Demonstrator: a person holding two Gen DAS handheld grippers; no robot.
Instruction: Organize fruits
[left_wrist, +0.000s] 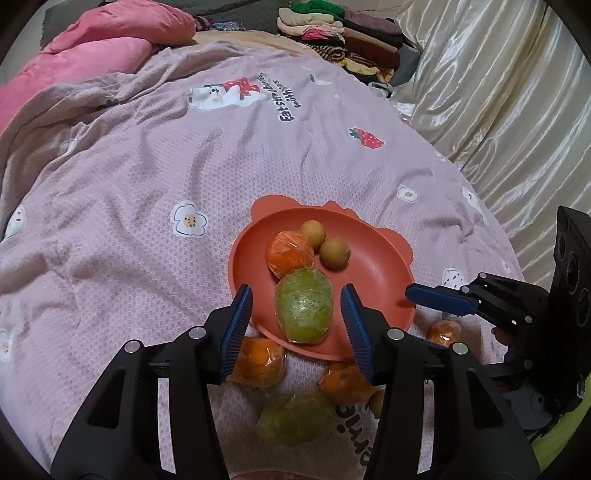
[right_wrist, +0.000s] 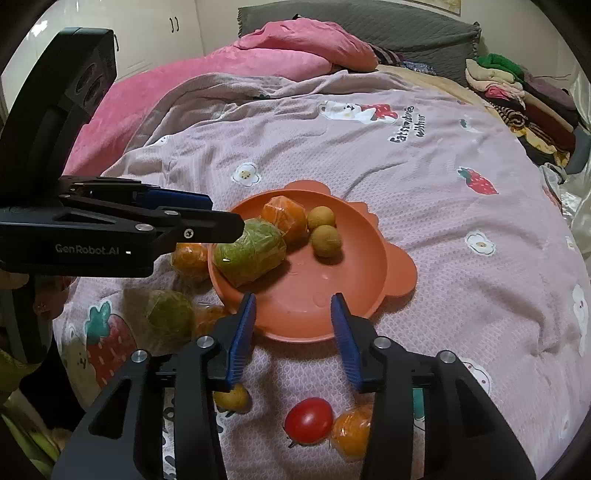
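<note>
One orange plate with ear-shaped tabs (right_wrist: 399, 273) is laid on a mauve printed bedspread (left_wrist: 129, 177). Four fruits are counted in it: one green fruit in cling film (left_wrist: 303, 309) at the near rim, one wrapped orange (left_wrist: 290, 254) touching it behind, and two small tan round fruits (left_wrist: 334, 253) side by side. Off the plate, on the bedspread near its front edge, are counted: three wrapped oranges (left_wrist: 258, 360), of which two show in the left wrist view beside and below the left fingers and one (right_wrist: 351, 432) lies by the right gripper; one second green wrapped fruit (right_wrist: 170, 315); one red tomato (right_wrist: 308, 419), touching that last orange; one small yellow-tan fruit (right_wrist: 232, 397). The left gripper (left_wrist: 295, 314) is held tilted downward over the near rim, its jaws spread to either side of the green fruit, pads clear of it. The right gripper (right_wrist: 293, 317) is likewise angled down over the plate's bare front part, jaws apart, nothing between them.
</note>
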